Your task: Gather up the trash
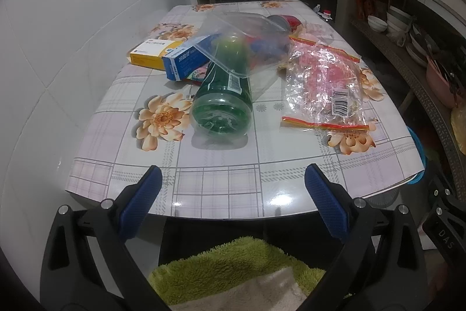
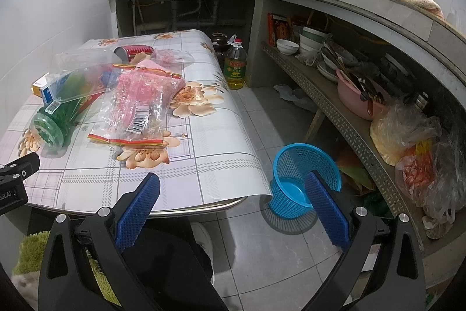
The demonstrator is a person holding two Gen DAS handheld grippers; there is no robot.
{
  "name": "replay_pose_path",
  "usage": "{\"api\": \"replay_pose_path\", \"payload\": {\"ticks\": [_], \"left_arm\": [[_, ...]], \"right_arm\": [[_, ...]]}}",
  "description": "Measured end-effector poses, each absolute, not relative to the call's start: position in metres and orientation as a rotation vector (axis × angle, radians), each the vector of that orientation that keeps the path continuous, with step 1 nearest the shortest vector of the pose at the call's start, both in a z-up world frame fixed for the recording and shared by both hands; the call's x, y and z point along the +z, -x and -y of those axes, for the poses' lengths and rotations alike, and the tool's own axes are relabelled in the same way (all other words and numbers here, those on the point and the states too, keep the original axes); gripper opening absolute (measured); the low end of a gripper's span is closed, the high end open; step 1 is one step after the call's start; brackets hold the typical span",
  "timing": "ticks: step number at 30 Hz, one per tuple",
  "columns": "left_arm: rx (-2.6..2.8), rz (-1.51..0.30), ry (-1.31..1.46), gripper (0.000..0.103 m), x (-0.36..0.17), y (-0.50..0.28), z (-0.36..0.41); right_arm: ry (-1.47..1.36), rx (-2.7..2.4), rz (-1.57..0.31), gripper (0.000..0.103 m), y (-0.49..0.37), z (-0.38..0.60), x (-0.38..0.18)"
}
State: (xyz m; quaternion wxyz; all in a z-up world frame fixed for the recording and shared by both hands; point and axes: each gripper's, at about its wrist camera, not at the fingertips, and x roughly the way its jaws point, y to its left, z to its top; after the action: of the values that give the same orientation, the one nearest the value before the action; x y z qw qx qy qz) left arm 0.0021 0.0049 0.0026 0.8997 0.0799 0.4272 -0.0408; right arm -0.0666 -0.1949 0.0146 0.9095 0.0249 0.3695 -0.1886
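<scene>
Both grippers, left gripper (image 1: pixel 233 179) and right gripper (image 2: pixel 234 187), fingers wide and empty, hover short of the worktop (image 1: pixel 215 179); collection not yet begun. Green bottle (image 1: pixel 222 104) lies nearest at twelve o'clock, crinkled wrapper (image 1: pixel 323 83) at one, boxes (image 1: pixel 174 57) beyond under a clear container (image 1: pixel 233 31). Blue basket (image 2: pixel 303 179) waits on the floor, at three o'clock of the worktop. Next: likely close on the bottle.
</scene>
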Motion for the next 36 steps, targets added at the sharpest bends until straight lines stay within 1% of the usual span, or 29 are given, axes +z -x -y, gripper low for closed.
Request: {"api": "replay_pose_path", "payload": {"ticks": [36], "left_arm": [[-0.074,-0.87,-0.17,0.094,0.0042,-0.0028,-0.0086]], "right_arm": [[-0.047,-0.392,-0.76,0.097,0.0657,0.1928,0.0165]]}}
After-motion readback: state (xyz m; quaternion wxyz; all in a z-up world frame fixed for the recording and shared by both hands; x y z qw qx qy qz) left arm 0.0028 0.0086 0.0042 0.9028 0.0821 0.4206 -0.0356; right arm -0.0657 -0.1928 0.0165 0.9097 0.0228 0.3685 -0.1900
